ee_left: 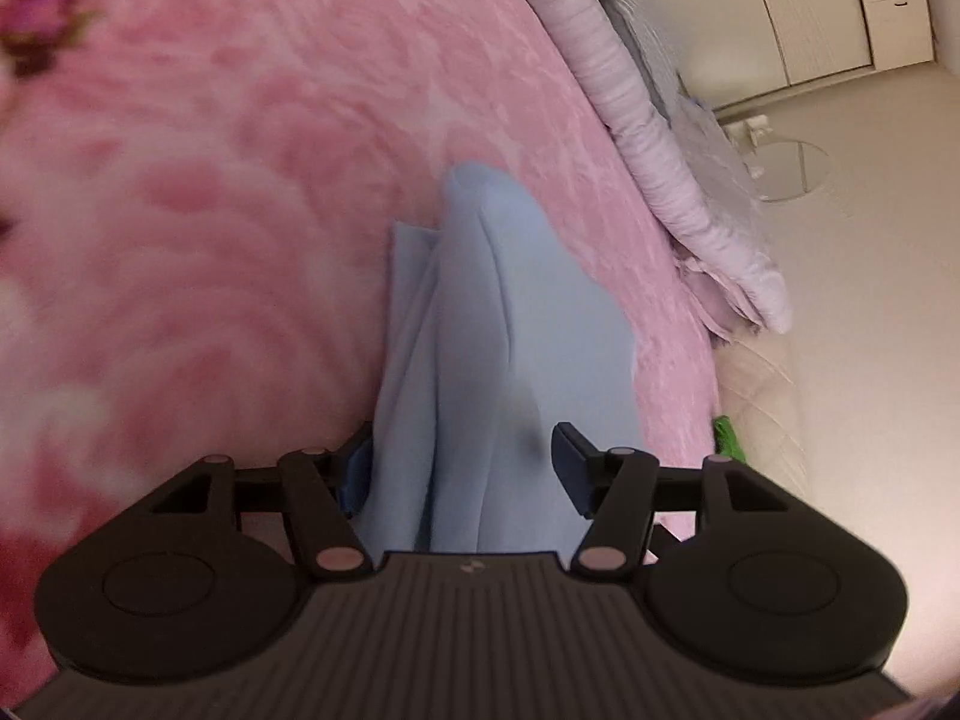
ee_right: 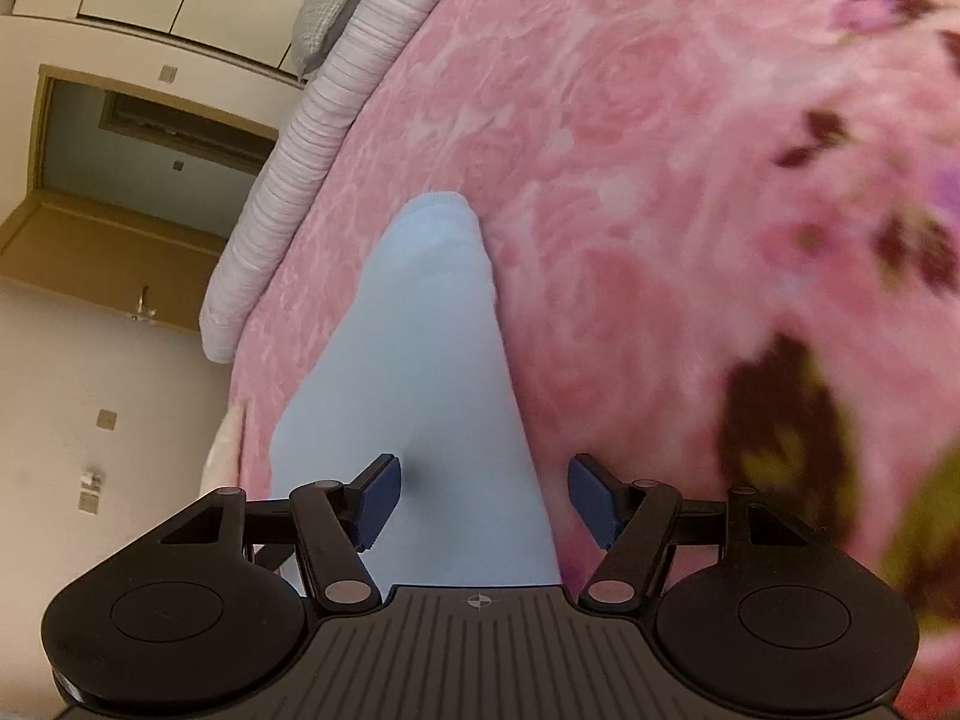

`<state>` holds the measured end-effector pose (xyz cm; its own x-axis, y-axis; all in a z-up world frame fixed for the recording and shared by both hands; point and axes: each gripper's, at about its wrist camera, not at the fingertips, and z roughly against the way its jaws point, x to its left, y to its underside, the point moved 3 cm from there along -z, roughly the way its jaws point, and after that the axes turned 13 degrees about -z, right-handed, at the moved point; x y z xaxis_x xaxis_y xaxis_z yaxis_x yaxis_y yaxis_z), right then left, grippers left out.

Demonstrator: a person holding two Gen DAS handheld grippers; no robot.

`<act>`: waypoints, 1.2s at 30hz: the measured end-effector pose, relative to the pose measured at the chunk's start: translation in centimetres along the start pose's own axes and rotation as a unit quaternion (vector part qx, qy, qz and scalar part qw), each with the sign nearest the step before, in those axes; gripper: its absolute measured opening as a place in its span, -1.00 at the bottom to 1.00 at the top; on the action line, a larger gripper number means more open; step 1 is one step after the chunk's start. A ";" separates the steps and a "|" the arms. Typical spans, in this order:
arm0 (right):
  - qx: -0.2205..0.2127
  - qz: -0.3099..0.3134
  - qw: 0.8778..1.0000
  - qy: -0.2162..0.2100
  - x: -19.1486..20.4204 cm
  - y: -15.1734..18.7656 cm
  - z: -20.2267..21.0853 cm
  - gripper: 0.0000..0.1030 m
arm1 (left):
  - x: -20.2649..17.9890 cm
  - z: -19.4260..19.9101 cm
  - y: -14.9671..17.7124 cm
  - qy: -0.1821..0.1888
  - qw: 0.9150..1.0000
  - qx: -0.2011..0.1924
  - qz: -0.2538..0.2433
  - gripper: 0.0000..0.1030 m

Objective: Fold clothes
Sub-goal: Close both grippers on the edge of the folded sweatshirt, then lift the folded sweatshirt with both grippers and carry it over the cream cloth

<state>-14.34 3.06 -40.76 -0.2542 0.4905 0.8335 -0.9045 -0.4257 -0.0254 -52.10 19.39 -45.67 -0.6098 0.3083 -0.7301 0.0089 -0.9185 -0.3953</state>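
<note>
Left gripper (ee_left: 462,468), jaws spread, light blue soft cloth garment (ee_left: 480,330) lying between them. Right gripper (ee_right: 480,498), jaws likewise spread around same garment (ee_right: 414,360). Garment bunched lengthwise on pink rose-patterned plush bed blanket (ee_left: 270,210). Beyond, rolled pale lilac ribbed quilt (ee_left: 648,138) along bed edge.

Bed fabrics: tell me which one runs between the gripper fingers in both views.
The light blue garment: plain and smooth, it lies on the pink floral blanket, while the ribbed lilac bedding is bunched along the bed's edge.
</note>
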 end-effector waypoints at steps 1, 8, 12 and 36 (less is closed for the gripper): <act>0.006 0.005 1.000 -0.004 0.3 -0.4 -0.6 0.29 | 0.2 -0.5 -0.4 0.011 1.000 0.006 -0.002 -0.04; 0.049 0.075 0.996 -0.024 1.4 -1.4 -3.9 0.05 | 1.3 -3.2 -1.7 0.065 0.996 0.052 -0.017 -0.54; 0.066 0.057 0.996 -0.012 0.9 -2.0 -4.2 -0.34 | 1.1 -3.8 -2.1 0.064 0.995 0.071 -0.008 -0.63; 0.208 0.087 0.974 0.001 28.7 2.4 -7.7 -0.60 | -5.8 19.3 -14.6 -0.036 0.993 -0.020 0.111 -0.70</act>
<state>-26.45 21.93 -21.13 -0.3925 0.3835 0.8360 -0.6306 -0.7739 0.0590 -63.97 26.23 -24.90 -0.6446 0.0797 -0.7604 0.1804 -0.9506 -0.2526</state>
